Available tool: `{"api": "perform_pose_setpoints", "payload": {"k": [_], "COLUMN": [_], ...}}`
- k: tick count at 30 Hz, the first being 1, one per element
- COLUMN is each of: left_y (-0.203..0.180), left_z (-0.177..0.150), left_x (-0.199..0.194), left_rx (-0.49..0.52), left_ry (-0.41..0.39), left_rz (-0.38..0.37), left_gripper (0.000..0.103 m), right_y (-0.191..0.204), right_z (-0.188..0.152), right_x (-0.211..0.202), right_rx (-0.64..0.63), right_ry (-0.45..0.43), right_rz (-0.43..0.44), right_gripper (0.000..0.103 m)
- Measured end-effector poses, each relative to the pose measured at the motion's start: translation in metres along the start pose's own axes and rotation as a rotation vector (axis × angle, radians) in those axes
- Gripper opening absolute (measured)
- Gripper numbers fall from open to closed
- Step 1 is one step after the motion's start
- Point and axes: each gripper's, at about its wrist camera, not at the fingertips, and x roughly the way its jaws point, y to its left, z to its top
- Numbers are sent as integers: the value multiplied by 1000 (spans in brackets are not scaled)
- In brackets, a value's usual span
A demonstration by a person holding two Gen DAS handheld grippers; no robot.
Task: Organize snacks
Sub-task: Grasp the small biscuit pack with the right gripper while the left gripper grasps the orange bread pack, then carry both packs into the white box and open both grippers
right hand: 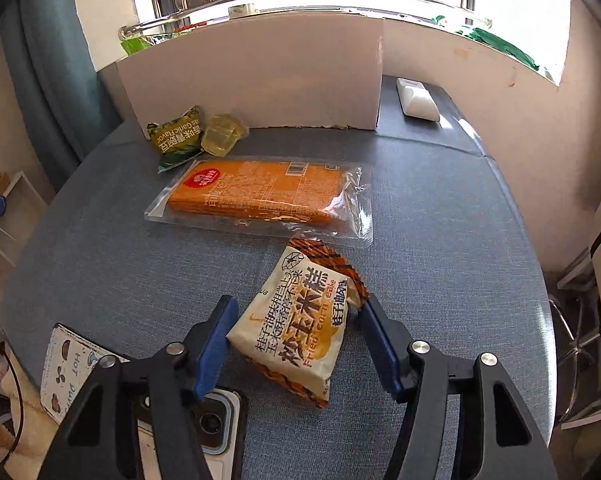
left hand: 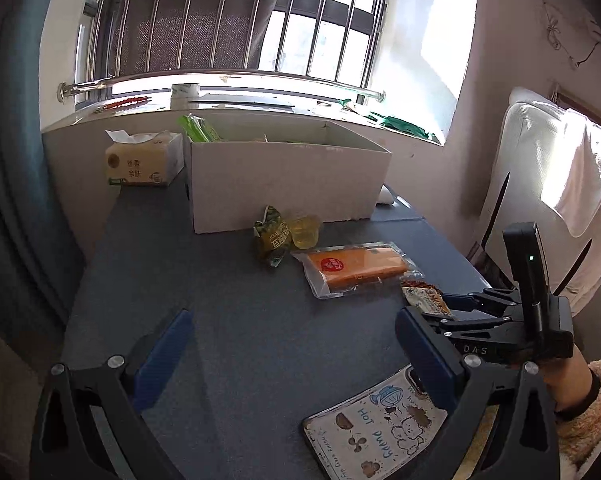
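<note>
A white and orange fried corn cake packet (right hand: 296,332) lies on the blue-grey table (right hand: 440,240), and my right gripper (right hand: 296,306) is shut on it, a blue pad pressing each side. In the left wrist view that packet (left hand: 424,298) shows at the right gripper's fingers (left hand: 466,302). Beyond it lie an orange cake in clear wrap (right hand: 256,196), a green garlic-flavour packet (right hand: 178,136) and a yellow jelly cup (right hand: 220,138), all before a white cardboard box (right hand: 260,80). My left gripper (left hand: 294,316) hangs open over bare table, nothing between its fingers.
A phone in a cartoon case (left hand: 376,428) lies at the near table edge, a second phone (right hand: 212,428) beside it. A tissue pack (left hand: 144,160) stands left of the box, a white block (right hand: 416,100) to its right. A barred window and sill run behind.
</note>
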Motion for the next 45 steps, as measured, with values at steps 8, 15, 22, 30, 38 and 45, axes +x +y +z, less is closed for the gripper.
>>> {"api": "perform_pose_setpoints", "payload": {"k": [8, 15, 22, 30, 38, 45], "left_y": [-28, -75, -106, -110, -92, -66], "left_z": [9, 42, 62, 58, 62, 59], "left_x": [34, 103, 181, 223, 209, 146], "left_rx": [206, 523, 756, 812, 675, 481], "left_ry": [98, 228, 355, 465, 453, 295], "left_rz": [-101, -358, -406, -396, -417, -398], "left_gripper": [103, 103, 103, 103, 58, 57], "right_y": [-7, -21, -45, -63, -55, -49], "right_z": [-13, -14, -25, -33, -32, -25], "right_x": [-28, -68, -93, -95, -93, -94], "right_rx": [41, 71, 131, 178, 151, 134], "right_ry": [-32, -120, -156, -157, -147, -156], "right_rz": [59, 132, 133, 139, 155, 144], "right_gripper": [50, 50, 50, 50, 50, 50]}}
